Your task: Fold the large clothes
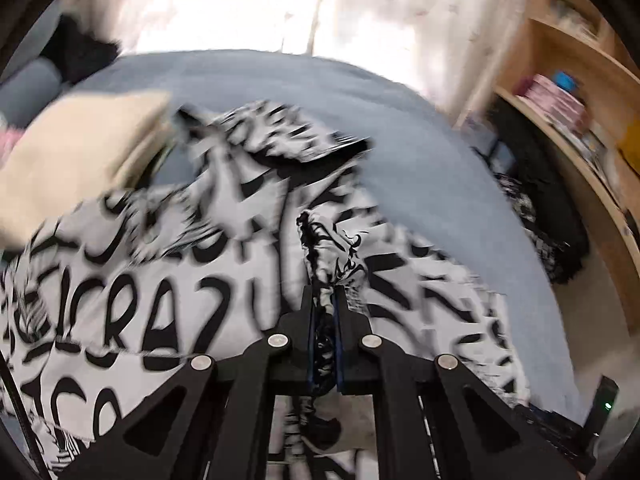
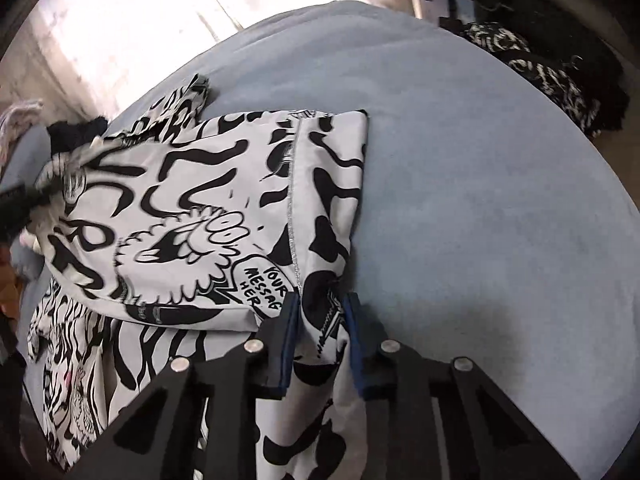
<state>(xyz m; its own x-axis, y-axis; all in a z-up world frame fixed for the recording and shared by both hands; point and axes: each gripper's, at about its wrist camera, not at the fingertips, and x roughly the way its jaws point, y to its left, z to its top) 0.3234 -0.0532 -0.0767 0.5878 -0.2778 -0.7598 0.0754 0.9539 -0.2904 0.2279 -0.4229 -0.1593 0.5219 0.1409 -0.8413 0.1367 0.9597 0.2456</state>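
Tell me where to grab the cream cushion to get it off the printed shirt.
Take the cushion by its near right corner, coming from the right over the bare blue bedcover. That corner overhangs the shirt, so fingers can close around it. Both the left gripper and right gripper currently hold shirt fabric; one would have to let go.

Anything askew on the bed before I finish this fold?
The black-and-white printed garment is bunched, its far corner sticking out crooked. A cream pillow overlaps its far edge. Both grippers hold fabric.
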